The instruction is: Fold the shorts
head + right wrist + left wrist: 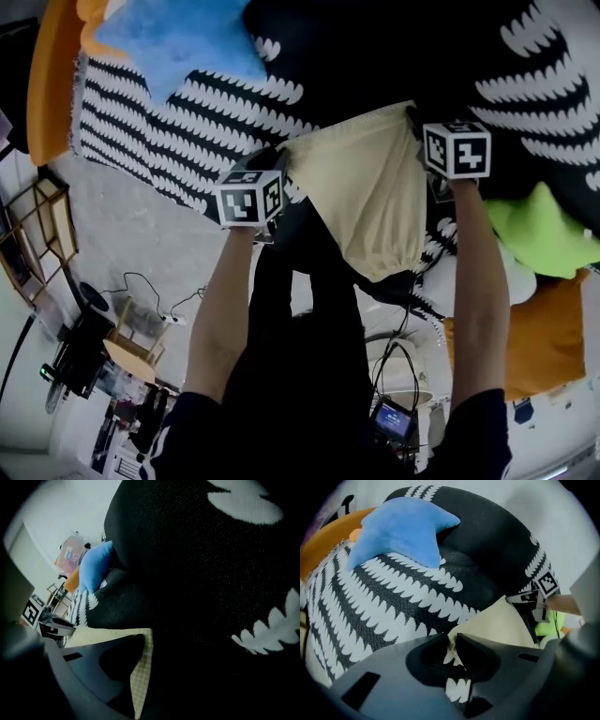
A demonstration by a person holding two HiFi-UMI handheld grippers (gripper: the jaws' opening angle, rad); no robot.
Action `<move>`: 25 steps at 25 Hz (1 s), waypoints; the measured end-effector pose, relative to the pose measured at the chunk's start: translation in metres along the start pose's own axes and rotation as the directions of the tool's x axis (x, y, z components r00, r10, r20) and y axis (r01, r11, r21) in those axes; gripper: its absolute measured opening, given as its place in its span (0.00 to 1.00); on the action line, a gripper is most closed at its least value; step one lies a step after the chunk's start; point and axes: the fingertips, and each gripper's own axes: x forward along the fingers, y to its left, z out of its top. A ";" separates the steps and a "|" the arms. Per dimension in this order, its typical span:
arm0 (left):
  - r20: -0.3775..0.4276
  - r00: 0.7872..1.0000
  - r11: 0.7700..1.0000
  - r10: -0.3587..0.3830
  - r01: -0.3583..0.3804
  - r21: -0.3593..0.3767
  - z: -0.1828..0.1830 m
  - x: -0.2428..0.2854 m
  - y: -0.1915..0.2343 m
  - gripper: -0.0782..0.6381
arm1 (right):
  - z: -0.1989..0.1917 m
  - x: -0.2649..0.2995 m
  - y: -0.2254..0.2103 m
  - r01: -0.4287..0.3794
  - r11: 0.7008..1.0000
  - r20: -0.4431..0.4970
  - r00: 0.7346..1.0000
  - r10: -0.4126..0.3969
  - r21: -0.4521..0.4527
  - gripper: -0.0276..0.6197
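The pale yellow shorts (370,192) lie spread on a black-and-white patterned cover (187,122), with the lower end hanging off its edge toward the person. The left hand-held gripper (452,641) is clenched on one top corner, and you can see the cloth pinched right between the tips. The right hand-held gripper (143,653) is grasping the other top corner, the hem running up along its jaw. Both point steeply down. Further out there's a blue star cushion (173,42), an orange cushion (52,75) and a lime green one (544,230).
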 end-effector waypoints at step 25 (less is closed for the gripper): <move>-0.074 0.977 0.668 -0.202 0.193 0.718 -0.164 -0.083 -0.183 0.50 | -0.174 -0.197 0.116 -0.192 0.602 -0.132 0.981 0.143 -0.775 0.45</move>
